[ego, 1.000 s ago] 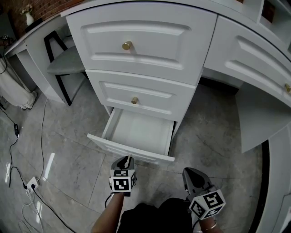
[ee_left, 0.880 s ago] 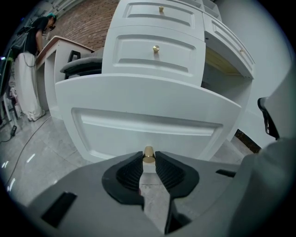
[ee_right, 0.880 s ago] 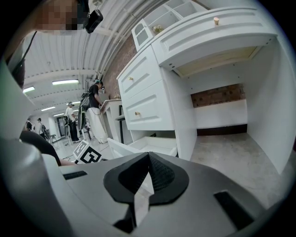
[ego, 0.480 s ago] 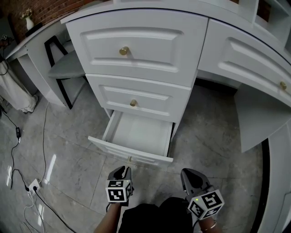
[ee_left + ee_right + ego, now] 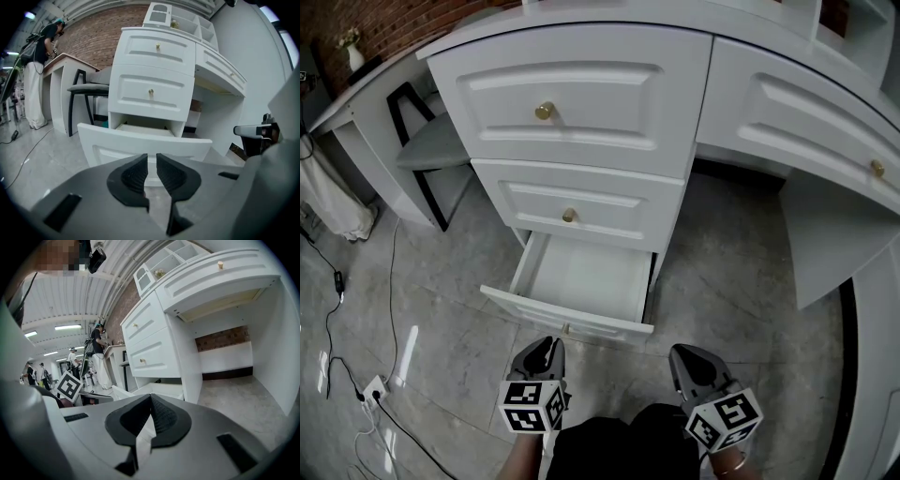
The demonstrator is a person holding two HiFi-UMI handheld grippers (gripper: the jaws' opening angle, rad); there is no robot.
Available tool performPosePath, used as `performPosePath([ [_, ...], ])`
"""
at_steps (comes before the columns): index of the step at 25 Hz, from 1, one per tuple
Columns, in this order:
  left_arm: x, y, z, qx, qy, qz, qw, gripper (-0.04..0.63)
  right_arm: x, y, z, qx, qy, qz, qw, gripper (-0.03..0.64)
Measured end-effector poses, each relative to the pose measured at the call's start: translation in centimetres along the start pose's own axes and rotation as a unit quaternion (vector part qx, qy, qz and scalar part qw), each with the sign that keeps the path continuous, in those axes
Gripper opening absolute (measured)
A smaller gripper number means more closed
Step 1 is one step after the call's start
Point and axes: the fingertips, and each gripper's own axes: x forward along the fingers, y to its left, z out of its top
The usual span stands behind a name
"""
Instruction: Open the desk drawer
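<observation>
Drawer: bottom drawer [image 5: 581, 322] stands pulled out, just ahead of the left claw [image 5: 542, 349], apart from it.
Left claw: slightly spread, just been narrowing, nothing between.
Right claw [image 5: 692, 356]: pressed together, empty.
Remaining: seemingly nothing.

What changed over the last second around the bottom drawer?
The left hand-held gripper has backed away from the knob of the bottom drawer. Its jaws have just been closing part-way with nothing between them. The drawer stays pulled out, and the right hand-held gripper stays put, shut.
</observation>
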Motion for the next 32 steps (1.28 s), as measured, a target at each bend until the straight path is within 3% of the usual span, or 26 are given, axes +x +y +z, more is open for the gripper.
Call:
performPosePath([
  [13,-3.1,-2.7,7.5,0.023,-0.083,-0.026,0.9960,0.040,-1.4,-0.5,4.0,-0.007,-0.044,-0.004,0.999,0.005],
  [18,-3.2,-3.5,8.5,0.016,-0.087,-0.043,0.9951,0.038,-1.5,-0.9,4.9,-0.018,-0.051,-0.011,0.998,0.005],
  [22,-3.5,-3.4,9.5,0.019,-0.109,-0.043,0.9929,0.040,-1.4,-0.8,5.0,-0.011,-0.054,-0.012,0.998,0.005],
  [32,-3.8,-2.8,8.8,0.013,-0.111,-0.042,0.9928,0.040,-0.5,0.3,4.7,-0.004,-0.053,0.011,0.999,0.005],
])
